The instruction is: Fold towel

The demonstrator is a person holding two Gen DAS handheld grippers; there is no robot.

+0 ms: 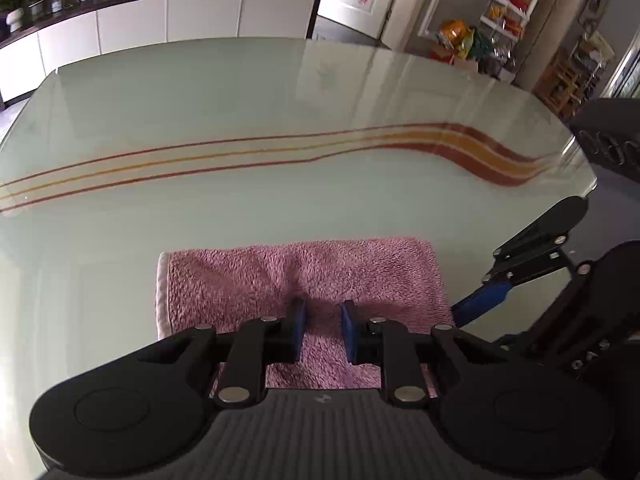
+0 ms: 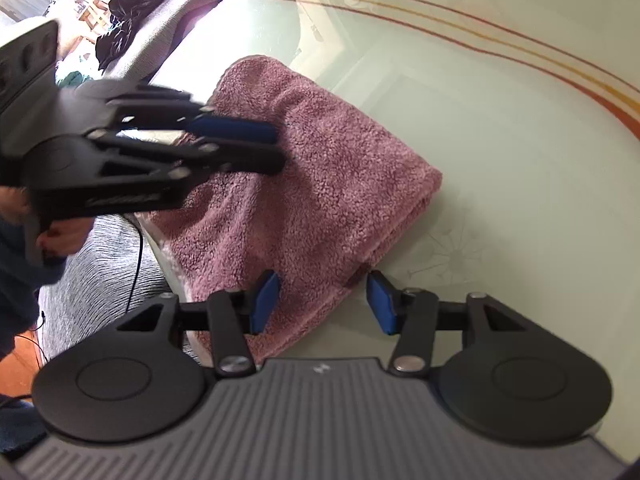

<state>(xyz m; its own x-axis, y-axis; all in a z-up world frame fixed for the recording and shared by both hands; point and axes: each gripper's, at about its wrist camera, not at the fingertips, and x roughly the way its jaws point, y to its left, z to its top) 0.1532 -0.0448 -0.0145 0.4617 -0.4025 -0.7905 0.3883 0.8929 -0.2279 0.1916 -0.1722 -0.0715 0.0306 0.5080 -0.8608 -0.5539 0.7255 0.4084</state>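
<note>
Pink towel (image 1: 304,276) sits folded on the glass table (image 1: 240,92), low center in the left wrist view. Left gripper (image 1: 323,330) hovers over it, blue pads slightly apart, pinching nothing. Right gripper (image 2: 322,300) gapes wider over the towel's corner, holding nothing.

Folded pink terry towel (image 1: 304,276) lies flat at the table edge.

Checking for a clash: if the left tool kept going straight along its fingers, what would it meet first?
Most likely the pink towel, directly ahead between the left tool fingers; depth is unclear, though it looks close.
</note>
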